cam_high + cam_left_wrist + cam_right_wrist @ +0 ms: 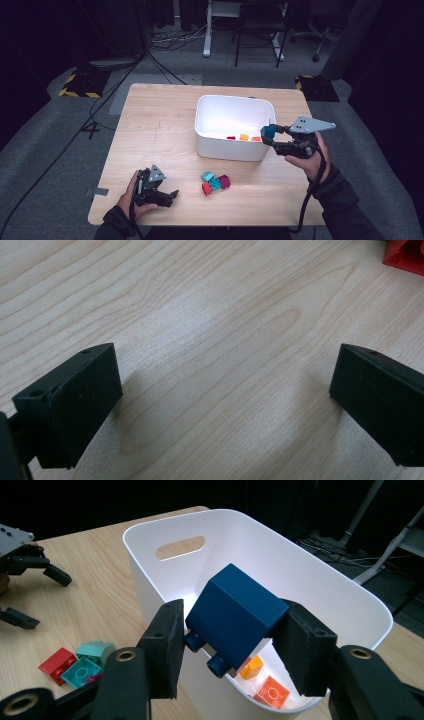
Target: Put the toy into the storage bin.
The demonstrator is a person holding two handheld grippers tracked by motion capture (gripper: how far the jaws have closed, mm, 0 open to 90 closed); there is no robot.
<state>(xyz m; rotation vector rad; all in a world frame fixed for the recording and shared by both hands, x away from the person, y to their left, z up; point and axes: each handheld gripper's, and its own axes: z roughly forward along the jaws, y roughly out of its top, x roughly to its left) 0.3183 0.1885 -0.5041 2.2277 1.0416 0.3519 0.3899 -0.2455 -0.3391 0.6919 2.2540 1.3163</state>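
The right gripper [232, 645] squeezes a blue block [235, 615] over the white tub [345, 587] and should let go next, while the left gripper [167, 194] rests wide open and empty.

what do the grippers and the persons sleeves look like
Both grippers, left gripper and right gripper, are black with blocky black jaws and a grey three-cornered plate on top. A black cable trails from the right one. The sleeves are dark.
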